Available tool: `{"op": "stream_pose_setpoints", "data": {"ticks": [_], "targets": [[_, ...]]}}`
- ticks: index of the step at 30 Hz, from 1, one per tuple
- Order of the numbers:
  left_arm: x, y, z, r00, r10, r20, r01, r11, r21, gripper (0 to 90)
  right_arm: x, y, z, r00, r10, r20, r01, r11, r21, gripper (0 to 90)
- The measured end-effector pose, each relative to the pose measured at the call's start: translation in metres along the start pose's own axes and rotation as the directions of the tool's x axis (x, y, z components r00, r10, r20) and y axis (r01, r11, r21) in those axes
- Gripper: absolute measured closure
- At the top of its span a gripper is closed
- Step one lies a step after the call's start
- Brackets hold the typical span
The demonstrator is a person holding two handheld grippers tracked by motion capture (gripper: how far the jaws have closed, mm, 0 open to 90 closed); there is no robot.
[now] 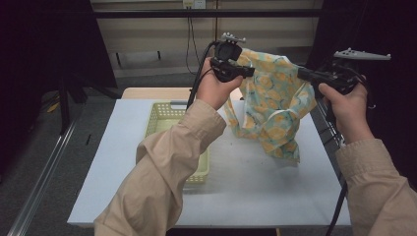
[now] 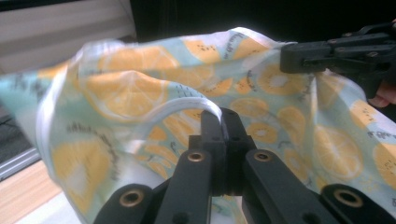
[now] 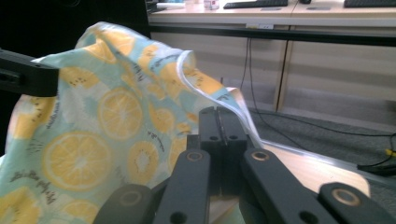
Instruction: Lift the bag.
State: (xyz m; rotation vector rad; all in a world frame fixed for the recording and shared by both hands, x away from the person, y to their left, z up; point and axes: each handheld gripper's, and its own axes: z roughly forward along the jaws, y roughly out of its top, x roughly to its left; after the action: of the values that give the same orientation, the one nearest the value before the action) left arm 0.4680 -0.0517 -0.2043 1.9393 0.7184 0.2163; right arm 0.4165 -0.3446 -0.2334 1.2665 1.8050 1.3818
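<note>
Both claws are clamped tight on the lemon-print cloth (image 1: 273,105); left gripper (image 1: 248,72) and right gripper (image 1: 304,73) hold it above the table (image 1: 255,187).

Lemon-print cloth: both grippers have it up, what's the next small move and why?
Probably spread the two grippers apart. Left gripper and right gripper are each shut on the cloth, which sags bunched between them, its lower end near the table. Spreading should pull its top edge taut.
</note>
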Motion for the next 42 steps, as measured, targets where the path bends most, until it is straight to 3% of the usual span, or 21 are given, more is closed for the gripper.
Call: {"op": "stream_pose_setpoints", "data": {"ticks": [10,15,16,18,21,25,32,35,37,40,42], "targets": [[0.003,-0.009,-0.006,0.9999,0.009,-0.005,-0.009,0.9995,0.029,90.0,0.011,-0.016,0.014,0.9993,0.009,-0.035,-0.008,1.0,0.022,90.0],[0.014,-0.021,-0.009,1.0,-0.006,0.006,0.006,0.9987,0.051,89.8,0.016,-0.024,0.021,0.997,0.035,-0.069,-0.033,0.999,0.032,89.0],[0.017,-0.024,-0.01,0.9999,-0.013,-0.004,0.013,0.9989,0.044,87.8,0.018,-0.026,0.023,0.9957,0.046,-0.081,-0.043,0.998,0.039,82.4],[0.023,-0.029,-0.014,0.9995,-0.03,-0.01,0.03,0.999,0.034,70.2,0.021,-0.031,0.027,0.9906,0.081,-0.11,-0.075,0.995,0.059,65.5],[0.03,-0.039,-0.021,0.9992,-0.04,-0.006,0.04,0.9987,0.033,43.0,0.027,-0.038,0.03,0.9876,0.091,-0.128,-0.081,0.994,0.076,41.5],[0.032,-0.055,-0.033,0.9997,-0.023,0.008,0.023,0.9987,0.045,27.5,0.036,-0.045,0.029,0.9894,0.062,-0.131,-0.049,0.994,0.101,24.8],[0.037,-0.085,-0.06,1.0,0.003,0.004,-0.003,0.9992,0.04,13.3,0.043,-0.056,0.016,0.9851,0.04,-0.167,-0.025,0.996,0.089,16.0],[0.04,-0.099,-0.07,0.9995,0.013,0.029,-0.014,0.9993,0.034,9.5,0.046,-0.064,0.01,0.9857,0.014,-0.168,0.002,0.995,0.097,15.6],[0.042,-0.109,-0.076,0.9992,0.021,0.035,-0.022,0.9989,0.041,8.9,0.047,-0.072,0.007,0.9837,0.024,-0.178,-0.006,0.995,0.099,15.3],[0.046,-0.124,-0.082,0.9989,0.021,0.042,-0.024,0.9983,0.054,7.9,0.049,-0.084,0.005,0.9863,-0.022,-0.164,0.044,0.991,0.129,15.3],[0.05,-0.134,-0.086,0.9991,0.012,0.041,-0.015,0.9985,0.053,7.3,0.05,-0.093,0.004,0.9858,-0.022,-0.166,0.046,0.989,0.141,14.7]]}}
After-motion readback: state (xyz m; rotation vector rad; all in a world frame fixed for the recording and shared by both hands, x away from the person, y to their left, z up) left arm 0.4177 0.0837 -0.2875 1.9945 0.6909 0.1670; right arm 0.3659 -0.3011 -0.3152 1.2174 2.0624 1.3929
